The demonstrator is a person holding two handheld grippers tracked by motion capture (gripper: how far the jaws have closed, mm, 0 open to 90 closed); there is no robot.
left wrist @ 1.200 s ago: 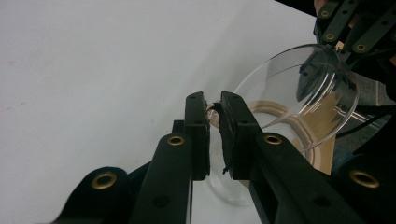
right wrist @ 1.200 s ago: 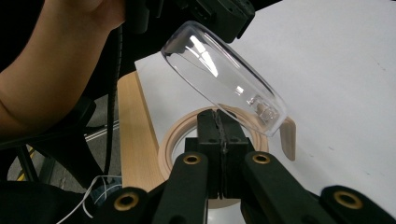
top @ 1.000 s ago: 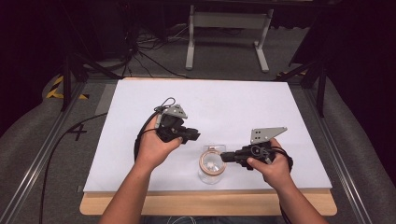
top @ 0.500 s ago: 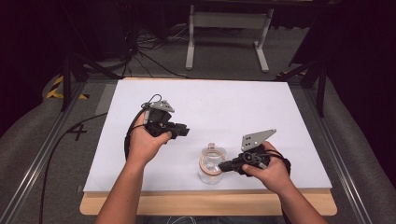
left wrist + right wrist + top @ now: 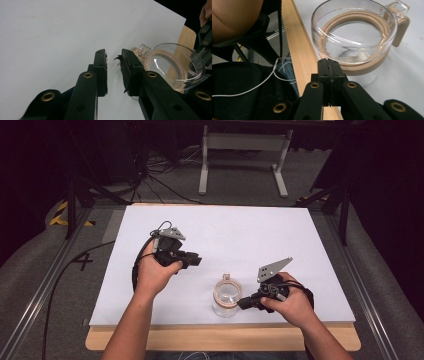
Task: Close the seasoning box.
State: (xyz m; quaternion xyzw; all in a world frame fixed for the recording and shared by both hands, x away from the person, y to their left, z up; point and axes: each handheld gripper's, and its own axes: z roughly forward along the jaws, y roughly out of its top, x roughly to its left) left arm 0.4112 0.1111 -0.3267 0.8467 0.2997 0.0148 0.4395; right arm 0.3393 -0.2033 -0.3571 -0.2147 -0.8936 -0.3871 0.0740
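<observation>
A clear glass jar (image 5: 226, 295) with a tan rubber ring and a clear hinged lid stands near the front edge of the white board (image 5: 240, 235). My right gripper (image 5: 242, 304) sits just right of it, jaws shut together with nothing between them. In the right gripper view the tips (image 5: 328, 63) almost touch the jar (image 5: 354, 37) at its tan ring. My left gripper (image 5: 196, 261) hovers up and left of the jar, apart from it. In the left gripper view its jaws (image 5: 113, 56) stand slightly open and empty, with the jar (image 5: 172, 65) beyond them on the right.
The white board lies on a wooden table whose front edge (image 5: 225, 340) shows just behind the jar. A metal stand (image 5: 245, 145) is on the floor beyond the table. Cables (image 5: 150, 175) lie at back left. Metal rails (image 5: 45, 285) run along both sides.
My left gripper drew back to the left, away from the jar. My right gripper slid left and toward the front edge, closing in on the jar. The jar stayed put.
</observation>
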